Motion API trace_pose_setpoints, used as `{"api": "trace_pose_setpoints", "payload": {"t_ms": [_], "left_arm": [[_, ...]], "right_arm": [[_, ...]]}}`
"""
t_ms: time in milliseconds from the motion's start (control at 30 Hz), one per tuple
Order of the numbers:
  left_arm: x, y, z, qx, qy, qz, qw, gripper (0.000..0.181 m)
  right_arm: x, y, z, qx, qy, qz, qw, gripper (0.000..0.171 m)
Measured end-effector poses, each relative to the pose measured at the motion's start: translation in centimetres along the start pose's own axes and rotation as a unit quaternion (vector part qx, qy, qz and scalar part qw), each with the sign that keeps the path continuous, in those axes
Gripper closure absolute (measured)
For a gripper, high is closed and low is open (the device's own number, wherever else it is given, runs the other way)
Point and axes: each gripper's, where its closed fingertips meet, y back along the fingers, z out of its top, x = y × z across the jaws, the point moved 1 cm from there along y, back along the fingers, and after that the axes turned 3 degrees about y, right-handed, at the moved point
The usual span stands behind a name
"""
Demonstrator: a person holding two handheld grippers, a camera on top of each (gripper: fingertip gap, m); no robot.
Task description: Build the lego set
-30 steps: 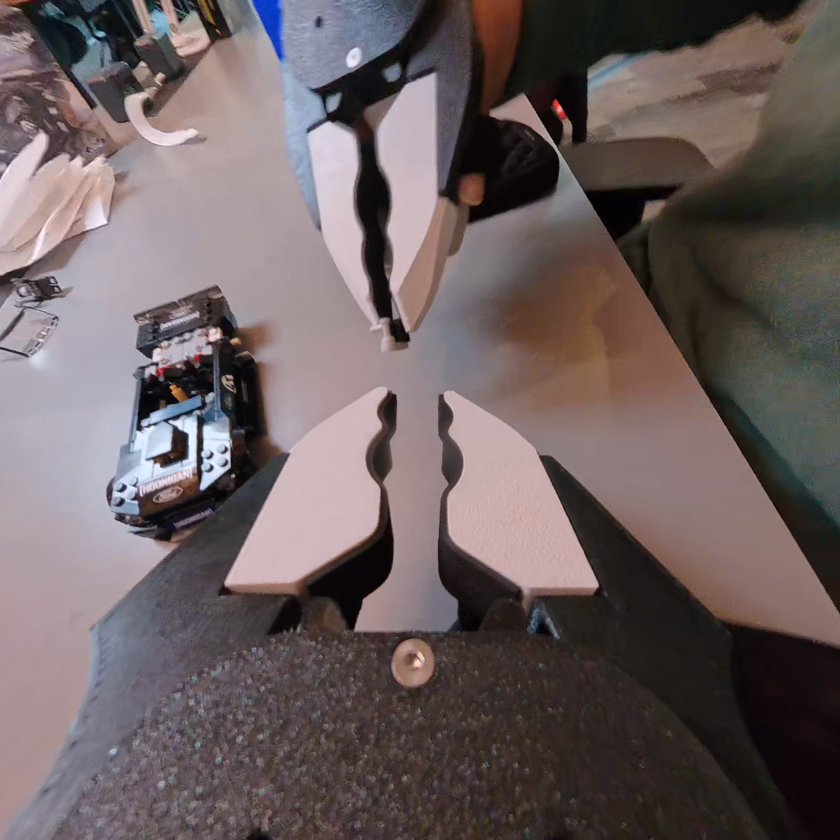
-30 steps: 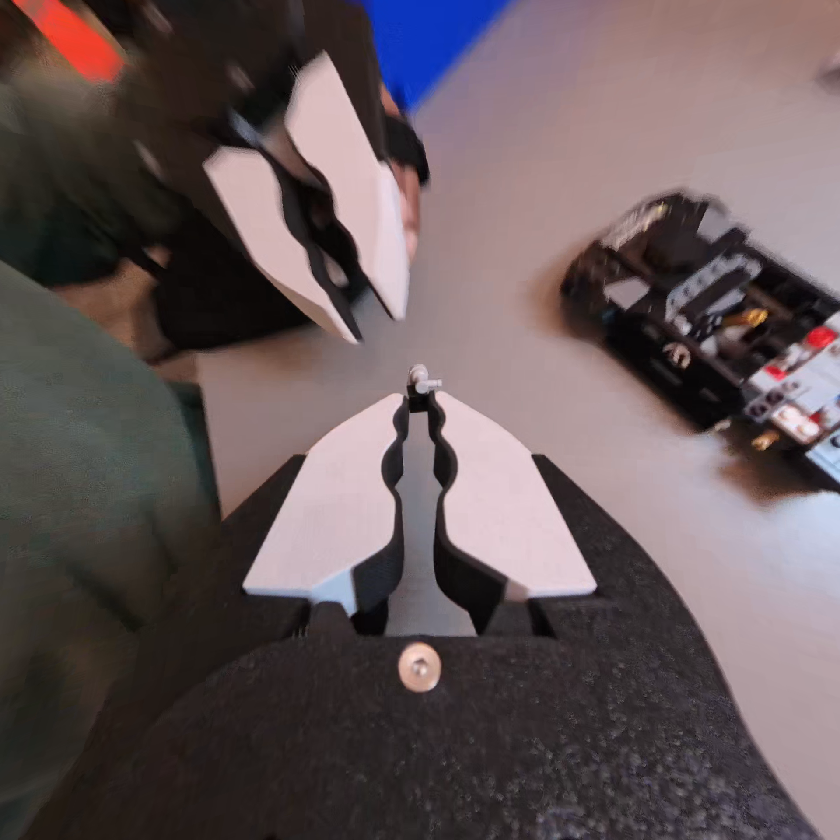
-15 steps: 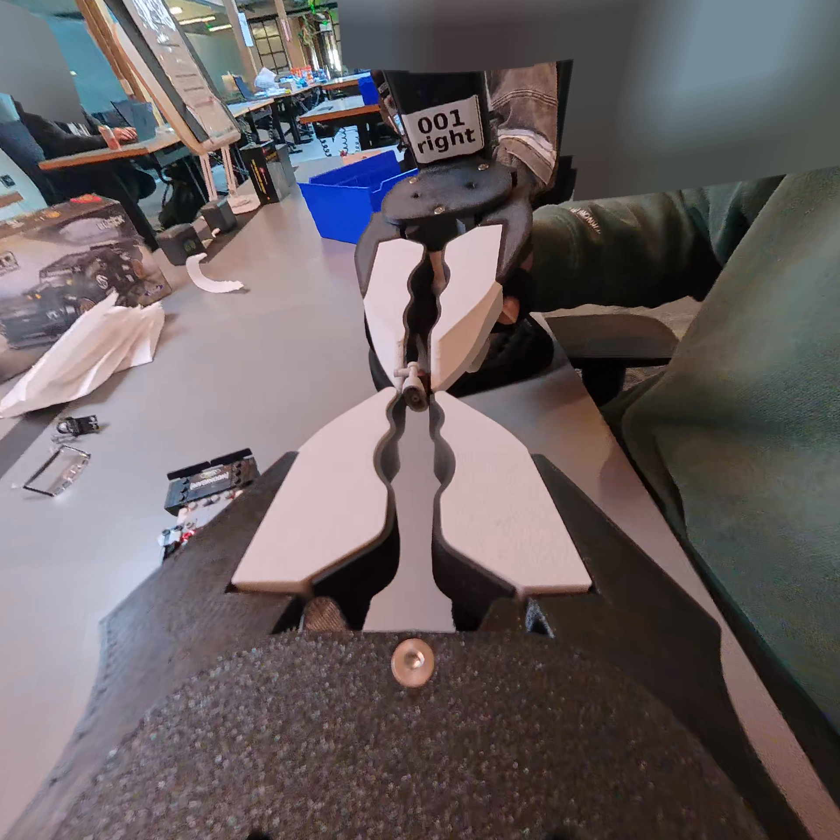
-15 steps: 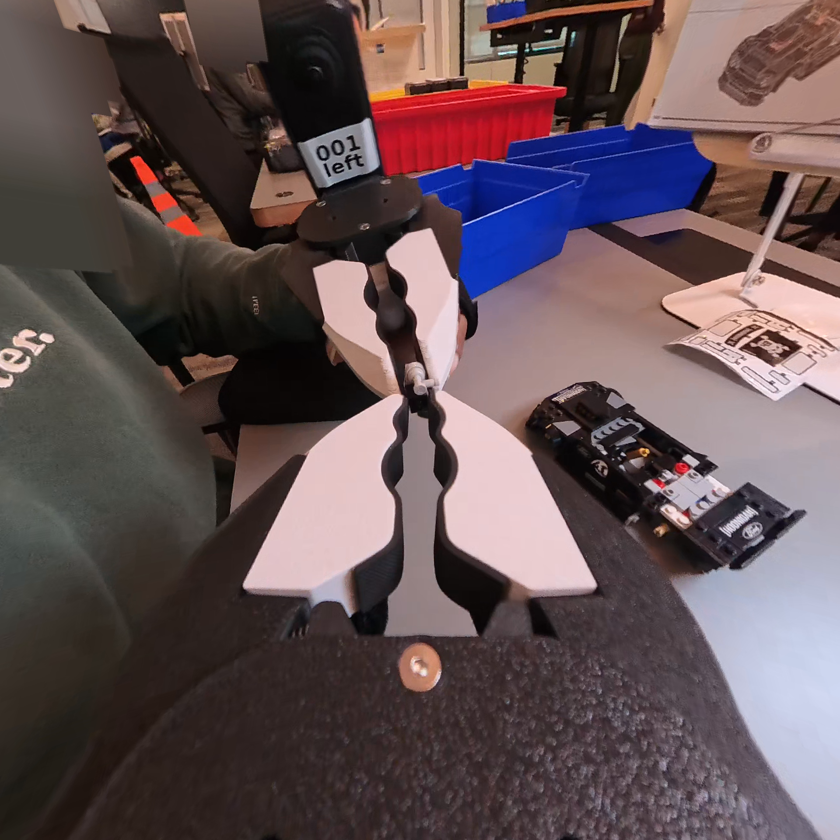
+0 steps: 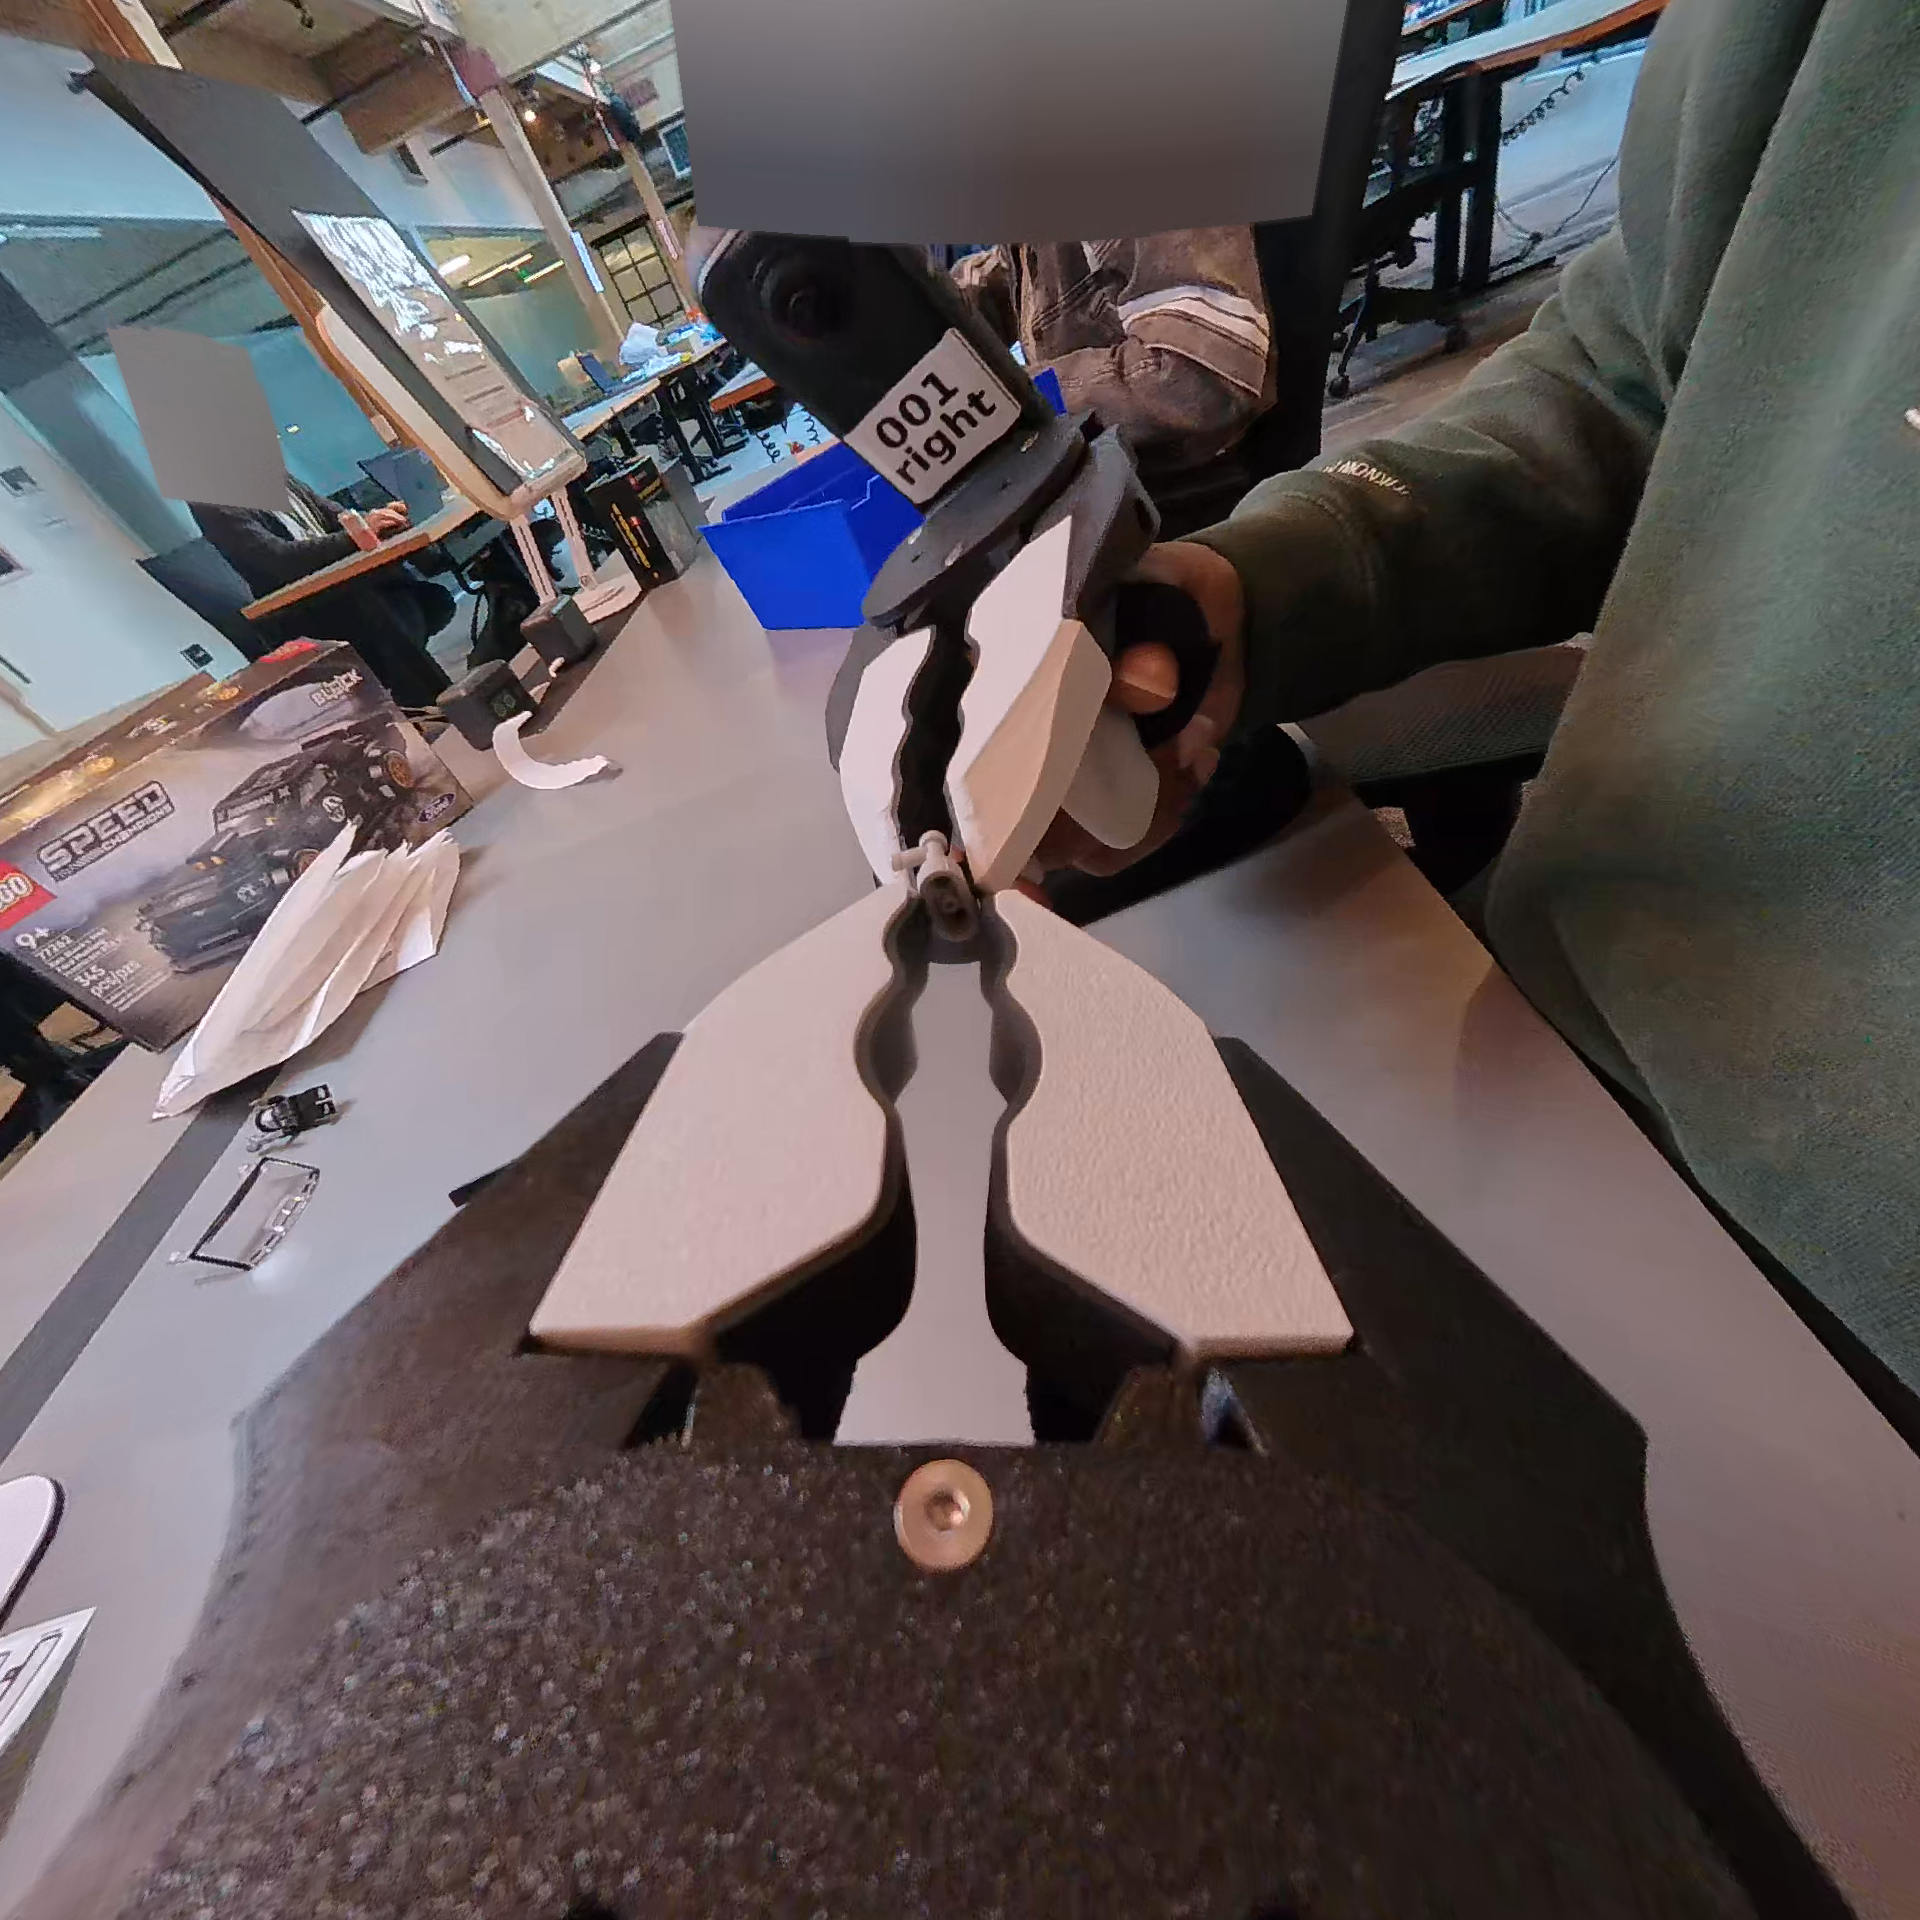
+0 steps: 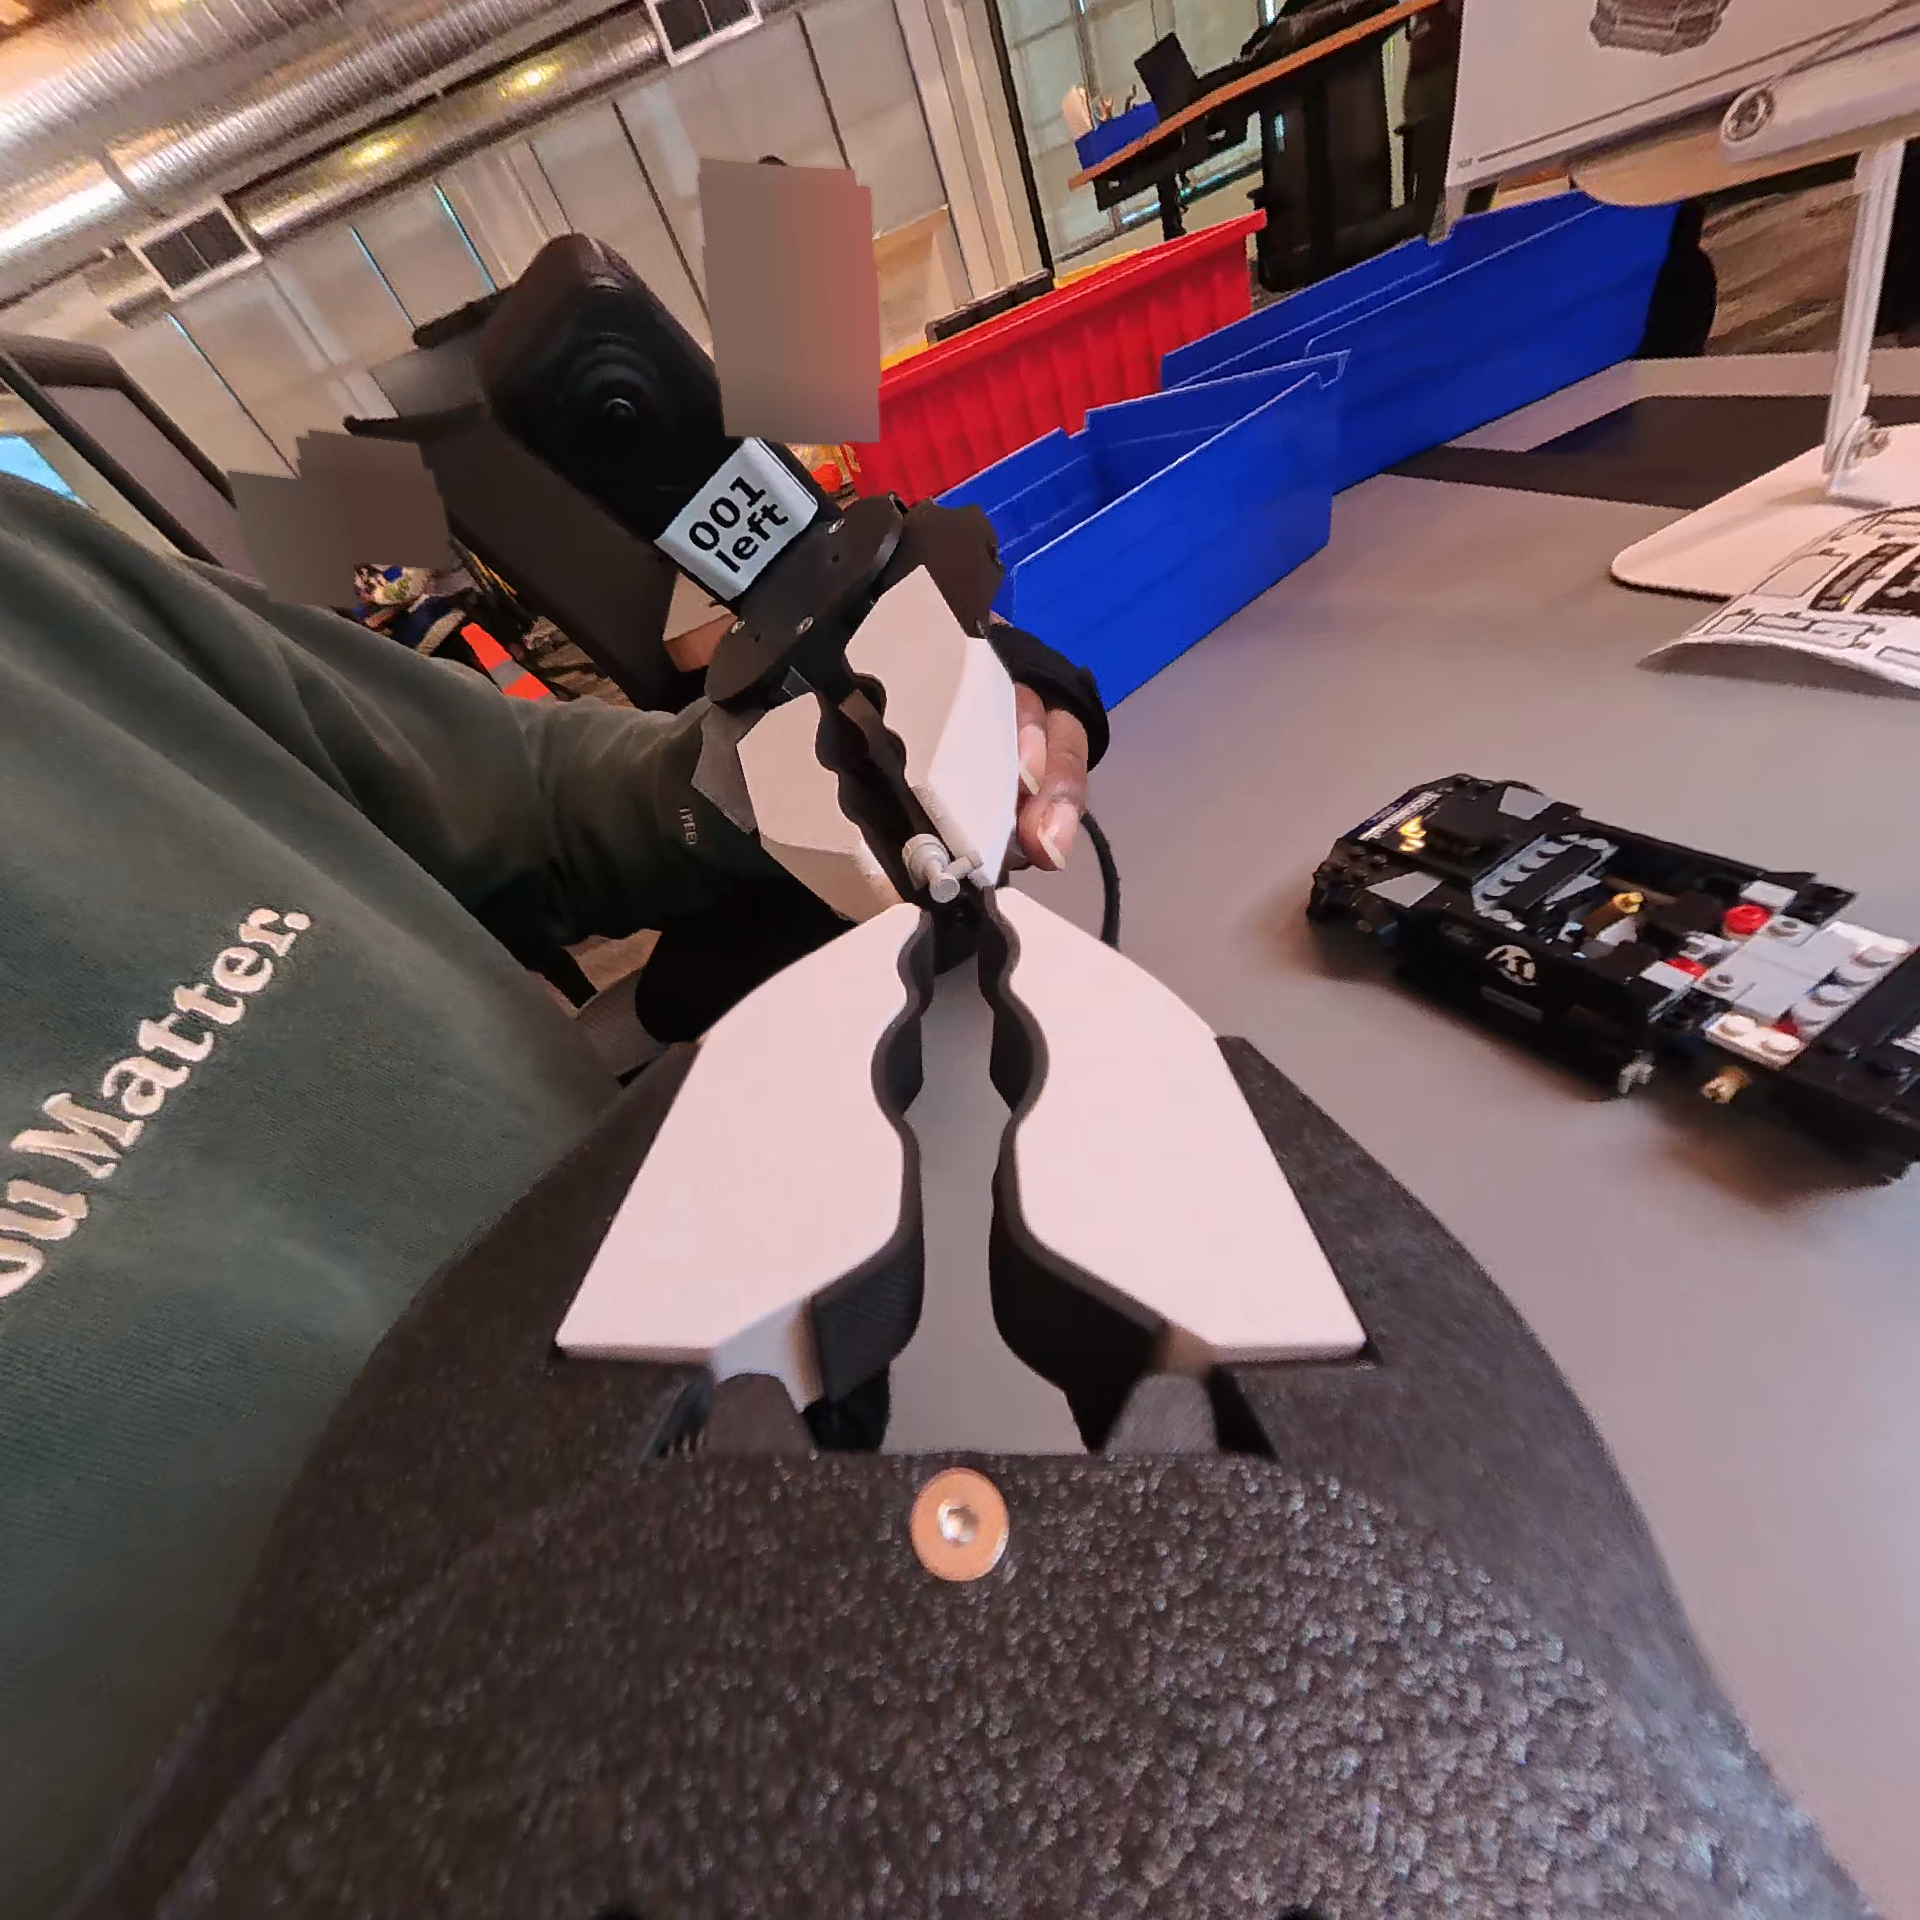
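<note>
Left to right from the partly built car (image 6: 1621, 935), which lay on the grey worktop (image 6: 1455, 727): the left gripper (image 5: 940, 920) and the right gripper (image 6: 951, 914) met tip to tip above the worktop, well left of the car. Both sets of jaws were narrowed onto one small grey-and-black lego piece (image 6: 940, 873). A clean handover probably called for steady alignment, with one grip firm before the other eased.
</note>
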Motion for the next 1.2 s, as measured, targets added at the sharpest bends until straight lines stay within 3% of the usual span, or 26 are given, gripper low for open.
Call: {"api": "trace_pose_setpoints", "payload": {"t_ms": [833, 1033, 1200], "left_arm": [[-1.8, 0.5, -1.2, 0.018, -0.085, -0.021, 0.996, 0.171], [-0.2, 0.7, -0.6, 0.001, -0.071, 0.034, 0.997, 0.172], [3.3, 1.5, -1.6, 0.041, -0.092, 0.154, 0.983, 0.172]], "right_arm": [[0.9, -0.7, -1.9, 0.014, -0.084, 0.056, 0.995, 0.163], [-0.1, -0.9, -0.2, 0.017, -0.041, 0.046, 0.998, 0.157], [-2.3, -0.9, 1.7, 0.018, 0.010, -0.008, 1.000, 0.148]]}}
